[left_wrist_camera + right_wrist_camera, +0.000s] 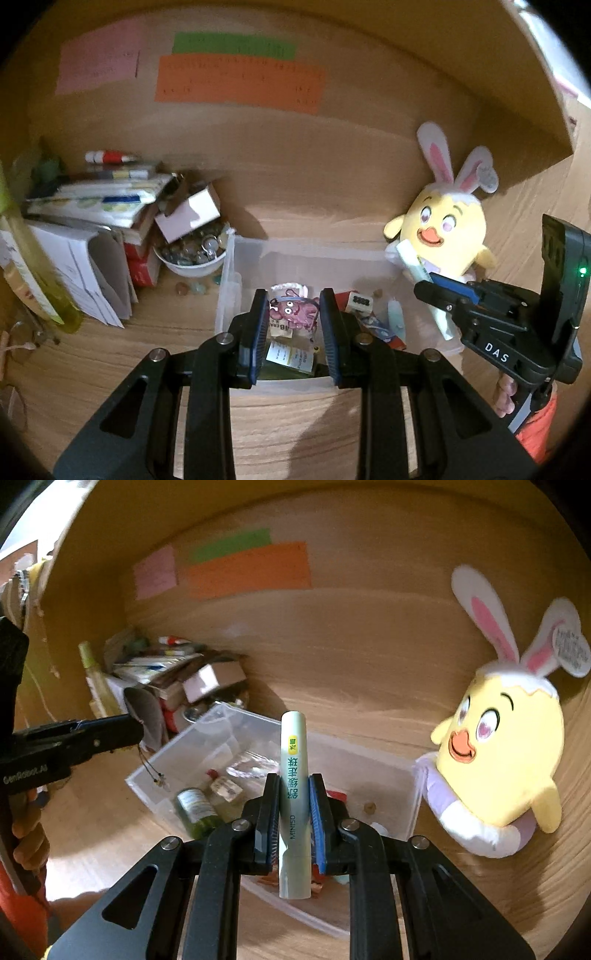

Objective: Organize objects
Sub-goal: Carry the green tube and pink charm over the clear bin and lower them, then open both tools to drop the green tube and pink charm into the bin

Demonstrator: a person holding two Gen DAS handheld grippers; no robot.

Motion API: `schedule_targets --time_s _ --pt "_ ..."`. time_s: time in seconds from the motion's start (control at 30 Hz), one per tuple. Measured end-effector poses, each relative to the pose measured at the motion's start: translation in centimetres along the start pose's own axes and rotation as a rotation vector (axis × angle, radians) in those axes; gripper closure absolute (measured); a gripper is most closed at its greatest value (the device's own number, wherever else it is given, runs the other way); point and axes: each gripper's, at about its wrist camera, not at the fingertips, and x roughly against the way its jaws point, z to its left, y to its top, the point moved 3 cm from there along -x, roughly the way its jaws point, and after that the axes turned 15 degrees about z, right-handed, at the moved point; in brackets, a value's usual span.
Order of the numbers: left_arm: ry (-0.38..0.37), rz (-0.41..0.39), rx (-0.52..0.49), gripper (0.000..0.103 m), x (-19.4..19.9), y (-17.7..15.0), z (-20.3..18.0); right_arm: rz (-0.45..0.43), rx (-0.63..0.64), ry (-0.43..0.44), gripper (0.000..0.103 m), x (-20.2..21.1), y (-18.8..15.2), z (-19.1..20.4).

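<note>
Wooden table [110, 849]: right gripper [293, 812] clamps a pale green tube [293, 775] above the clear bin [207, 738]; left gripper [293, 328] part-open, empty.

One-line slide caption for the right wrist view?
Right gripper clamps a pale green MINISO tube above the clear bin, yellow chick plush alongside.

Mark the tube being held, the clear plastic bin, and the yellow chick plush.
tube [293, 775], right wrist view, on its printed middle.
clear plastic bin [207, 738], right wrist view, on its left wall.
yellow chick plush [506, 760], right wrist view, on its yellow face.
</note>
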Motion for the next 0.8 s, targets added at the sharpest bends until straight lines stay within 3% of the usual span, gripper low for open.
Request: schedule_targets --time_s 0.47,0.8 --pt "-0.013 0.132 -0.003 0.075 -5.8 -0.6 -0.3 0.117 -0.002 -0.075 0.089 -4.3 -0.5 -0.6" --pt "-0.028 0.183 0.002 0.075 -6.7 -0.7 -0.2 0.160 0.023 -0.092 0.089 -5.4 -0.7 -0.1"
